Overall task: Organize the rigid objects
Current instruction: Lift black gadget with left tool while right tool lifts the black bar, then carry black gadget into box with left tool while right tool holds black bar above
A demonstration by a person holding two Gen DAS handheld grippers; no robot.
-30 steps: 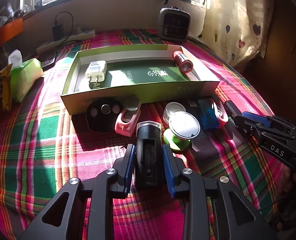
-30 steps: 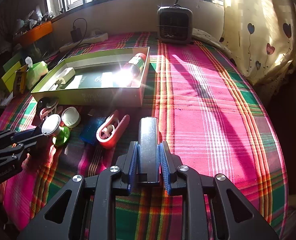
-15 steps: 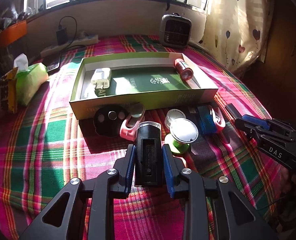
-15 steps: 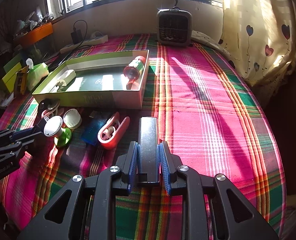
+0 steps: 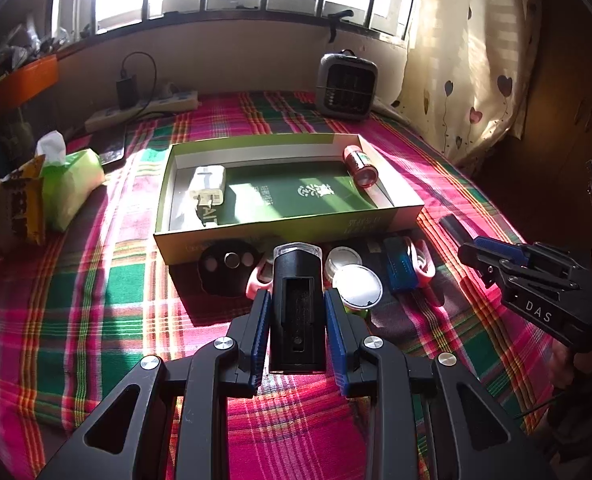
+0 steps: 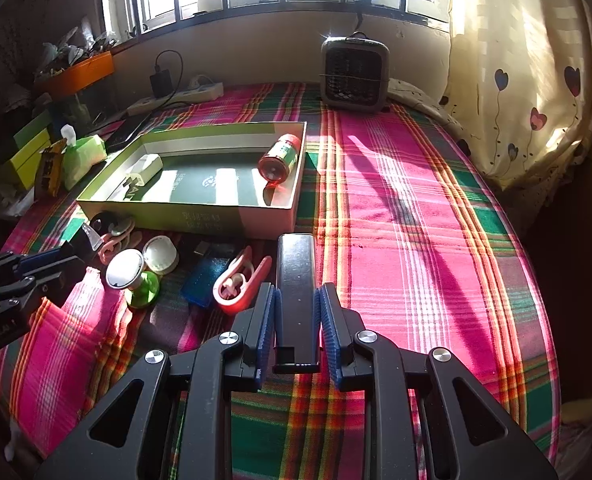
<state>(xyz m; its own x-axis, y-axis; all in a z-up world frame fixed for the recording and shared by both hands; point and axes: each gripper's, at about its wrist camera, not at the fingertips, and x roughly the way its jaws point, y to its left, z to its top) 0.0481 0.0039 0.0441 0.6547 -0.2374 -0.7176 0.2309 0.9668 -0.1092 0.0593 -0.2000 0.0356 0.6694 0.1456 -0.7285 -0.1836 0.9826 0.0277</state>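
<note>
From the left wrist view, the left gripper (image 5: 296,322) is closed on a black light (image 5: 296,304). Its blue pads press on both sides of the light, and the clear front end points away toward the green box (image 5: 280,236). The box lies open on the checked cloth (image 5: 76,300). Inside it, a white plug (image 5: 209,185) sits at the left end and a red bottle (image 5: 360,166) lies on its side at the right end. Just in front of the box there is a row of small things: a black disc (image 5: 226,268), a pink clip (image 5: 258,278), a white lid (image 5: 342,260), a round mirror (image 5: 357,290) and a blue case (image 5: 400,270). The right gripper (image 5: 472,250) shows at the right edge, holding a dark bar (image 5: 454,228).

From the right wrist view, the right gripper (image 6: 298,312) is closed tight on the dark bar (image 6: 296,280), which sticks out forward between the pads, above the cloth. The green box (image 6: 224,220) is ahead and to the left, with the red bottle (image 6: 280,158) in its near right corner. The round mirror (image 6: 125,268) stands on a green base, beside the white lid (image 6: 161,255). The left gripper (image 6: 70,256) comes in from the left edge. A small heater (image 6: 354,74) stands at the far end under the window.
</note>
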